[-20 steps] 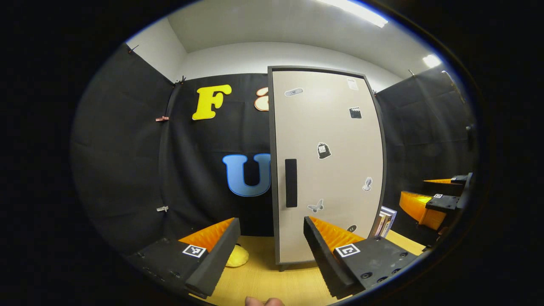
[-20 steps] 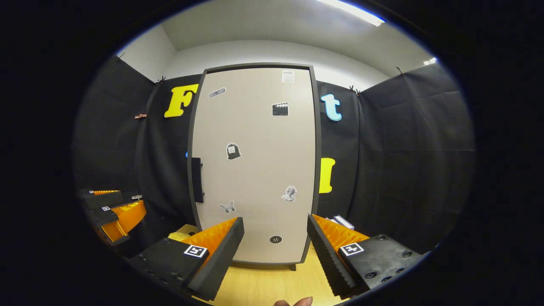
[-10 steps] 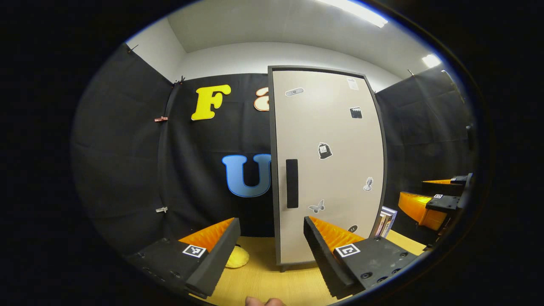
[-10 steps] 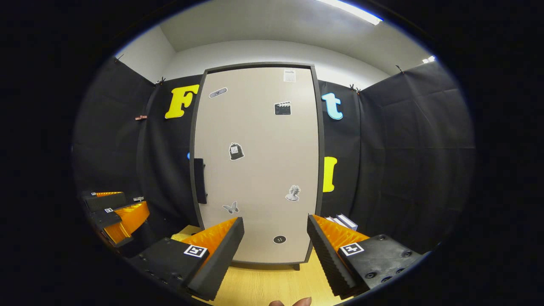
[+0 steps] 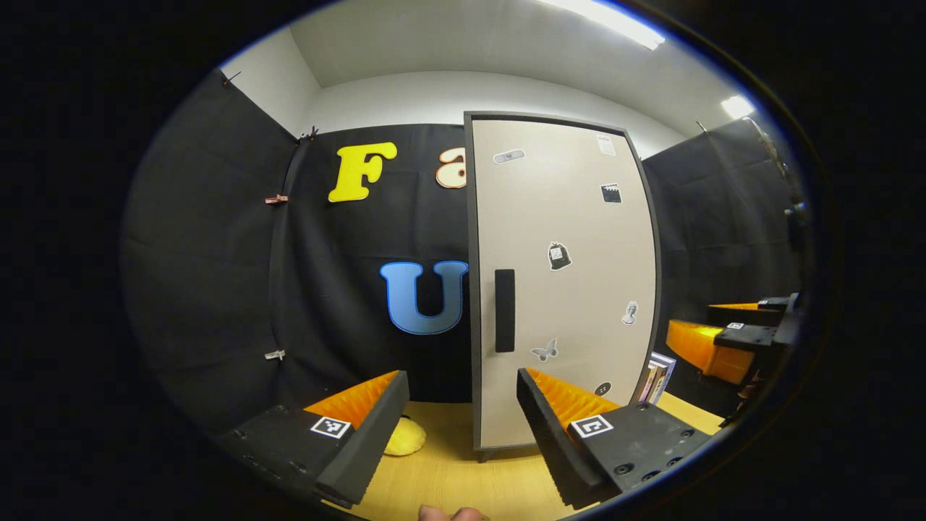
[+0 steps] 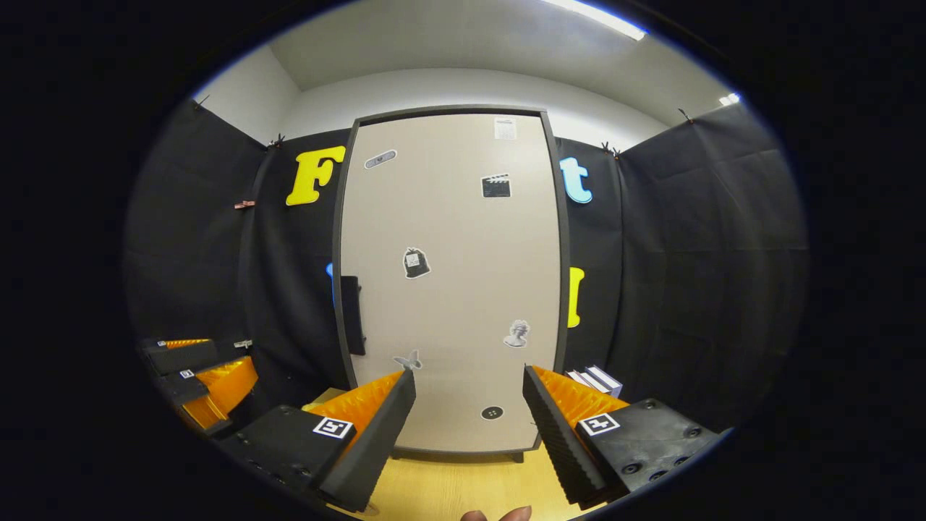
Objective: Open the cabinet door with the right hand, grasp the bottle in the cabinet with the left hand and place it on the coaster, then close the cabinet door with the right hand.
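A tall beige cabinet [image 5: 564, 282] with a dark frame stands on the wooden table, its door shut and dotted with small stickers. A black bar handle [image 5: 504, 310] runs along the door's left edge, and it appears again at the handle [image 6: 351, 315] in the right gripper view. A yellow coaster [image 5: 405, 437] lies on the table left of the cabinet. My left gripper [image 5: 463, 409] is open and empty, short of the door's left edge. My right gripper [image 6: 469, 405] is open and empty, facing the door [image 6: 452, 282]. The shut door hides the cabinet's inside.
Several books [image 5: 658, 378] stand upright against the cabinet's right side, seen as books [image 6: 595, 378] from the right. The right gripper [image 5: 731, 344] shows at the far right of the left gripper view; the left gripper [image 6: 199, 373] shows low left in the other.
Both views have shifted slightly: the cabinet has drifted right in each. In the right gripper view the door looks a little larger and nearer. Both grippers stay open.
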`<act>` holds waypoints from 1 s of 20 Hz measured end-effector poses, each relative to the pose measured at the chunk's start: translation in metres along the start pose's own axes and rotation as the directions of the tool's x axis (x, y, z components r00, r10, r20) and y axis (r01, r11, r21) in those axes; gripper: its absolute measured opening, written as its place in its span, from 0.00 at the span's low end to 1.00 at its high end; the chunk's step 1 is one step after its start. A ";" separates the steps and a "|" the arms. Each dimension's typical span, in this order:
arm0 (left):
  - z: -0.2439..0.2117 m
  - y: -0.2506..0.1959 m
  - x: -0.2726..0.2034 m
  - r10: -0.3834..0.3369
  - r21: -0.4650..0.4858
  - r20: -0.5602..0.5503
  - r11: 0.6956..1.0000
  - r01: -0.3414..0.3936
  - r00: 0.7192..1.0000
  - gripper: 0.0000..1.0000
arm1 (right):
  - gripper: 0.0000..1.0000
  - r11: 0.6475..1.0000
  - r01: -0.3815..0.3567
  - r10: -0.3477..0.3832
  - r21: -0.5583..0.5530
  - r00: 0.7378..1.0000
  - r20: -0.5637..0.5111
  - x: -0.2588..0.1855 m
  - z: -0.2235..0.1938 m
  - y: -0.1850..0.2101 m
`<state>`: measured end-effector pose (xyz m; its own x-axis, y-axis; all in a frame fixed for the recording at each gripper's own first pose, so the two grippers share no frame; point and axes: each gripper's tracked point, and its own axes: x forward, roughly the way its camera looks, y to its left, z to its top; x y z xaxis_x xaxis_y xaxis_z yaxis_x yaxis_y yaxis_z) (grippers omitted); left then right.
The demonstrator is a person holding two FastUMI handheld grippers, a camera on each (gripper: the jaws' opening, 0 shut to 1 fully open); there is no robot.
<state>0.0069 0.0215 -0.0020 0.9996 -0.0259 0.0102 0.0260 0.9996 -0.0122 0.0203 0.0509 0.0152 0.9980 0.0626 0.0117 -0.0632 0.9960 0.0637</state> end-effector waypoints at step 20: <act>-0.034 0.071 -0.010 0.086 -0.033 -0.037 0.996 -0.087 0.996 0.95 | 0.97 0.994 -0.108 0.108 0.019 0.994 0.013 0.156 -0.009 0.154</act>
<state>-0.0012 0.0927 -0.0371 0.9979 0.0593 -0.0276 -0.0605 0.9971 -0.0462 0.1661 0.2148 0.0183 0.9852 0.1685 0.0318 -0.1706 0.9821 0.0805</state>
